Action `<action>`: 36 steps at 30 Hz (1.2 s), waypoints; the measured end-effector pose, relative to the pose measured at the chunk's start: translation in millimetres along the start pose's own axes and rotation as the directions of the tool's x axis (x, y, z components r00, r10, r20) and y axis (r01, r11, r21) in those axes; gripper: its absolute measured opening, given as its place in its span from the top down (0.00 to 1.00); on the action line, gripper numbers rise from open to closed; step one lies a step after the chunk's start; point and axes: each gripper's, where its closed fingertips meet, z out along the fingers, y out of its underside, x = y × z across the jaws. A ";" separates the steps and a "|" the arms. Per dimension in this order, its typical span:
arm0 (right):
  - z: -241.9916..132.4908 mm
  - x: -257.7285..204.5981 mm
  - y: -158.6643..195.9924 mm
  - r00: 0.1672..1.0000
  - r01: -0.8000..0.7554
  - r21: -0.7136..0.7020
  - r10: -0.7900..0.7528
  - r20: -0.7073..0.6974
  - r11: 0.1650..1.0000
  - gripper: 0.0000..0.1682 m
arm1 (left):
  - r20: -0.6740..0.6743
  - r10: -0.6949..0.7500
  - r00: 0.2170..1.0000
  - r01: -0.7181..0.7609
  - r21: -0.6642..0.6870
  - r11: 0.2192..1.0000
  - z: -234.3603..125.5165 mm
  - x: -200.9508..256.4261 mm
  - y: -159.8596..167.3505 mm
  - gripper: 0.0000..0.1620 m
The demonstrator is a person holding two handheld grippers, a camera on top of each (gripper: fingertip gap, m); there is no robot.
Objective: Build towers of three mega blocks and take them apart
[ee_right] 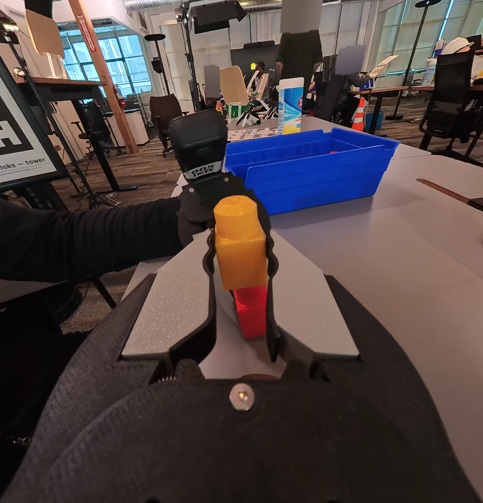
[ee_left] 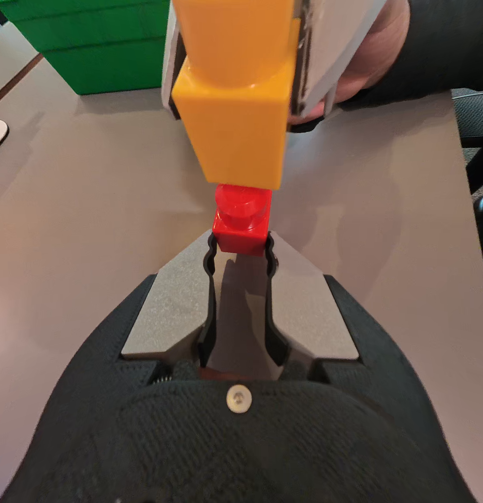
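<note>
The orange block [ee_right: 240,255], pinched by the right gripper [ee_right: 240,253], hides the stud of the red block [ee_left: 240,231], which the left gripper [ee_left: 240,242] pinches; blue bin [ee_right: 303,174] behind.

People are working in an open-plan office turned lab: grey desks [ee_right: 384,245] are standing on carpet, mesh chairs [ee_right: 450,89] and tall windows [ee_right: 398,32] are lining the room, and a tripod [ee_right: 190,54] is holding up a black lamp hood.

Orange block [ee_right: 240,258]; red block [ee_left: 240,234]; blue bin [ee_right: 311,168] — green bin [ee_left: 93,46]; grey table [ee_left: 98,168].
</note>
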 end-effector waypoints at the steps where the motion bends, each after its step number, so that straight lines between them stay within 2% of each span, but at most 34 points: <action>1: 0.5 0.1 0.9 1.000 0.002 -0.004 -0.002 -0.002 1.000 0.80 | 0.001 0.005 1.000 -0.005 0.006 1.000 0.5 0.7 -1.5 0.79; 13: 3.7 5.6 17.7 0.999 0.045 -0.096 -0.048 -0.025 0.994 0.80 | 0.026 -0.024 0.999 0.022 0.070 0.997 1.1 -0.9 -14.4 0.79; 19: -2.4 10.7 21.1 0.991 0.109 -0.153 -0.119 -0.059 0.982 0.80 | -0.039 -0.103 0.994 0.107 0.108 0.988 -3.8 1.5 -18.4 0.80; 23: -5.4 -1.1 20.7 0.991 0.131 -0.173 -0.131 0.010 0.976 0.80 | -0.128 -0.099 0.987 0.115 0.125 0.986 -6.3 15.8 -22.1 0.80; 28: -14.2 -26.0 20.5 0.979 0.044 -0.181 -0.006 0.204 0.982 0.80 | -0.273 -0.060 0.960 0.103 0.146 0.984 -10.5 43.1 -28.5 0.80; 31: -15.0 -22.9 27.2 0.980 0.022 -0.224 0.024 0.198 0.974 0.80 | -0.224 -0.052 0.973 0.080 0.119 0.990 -5.4 38.1 -24.1 0.80; 36: -11.4 -1.2 39.8 0.998 0.062 -0.307 -0.049 0.047 0.950 0.80 | -0.103 -0.083 0.991 0.091 0.071 0.993 0.2 17.9 -15.9 0.80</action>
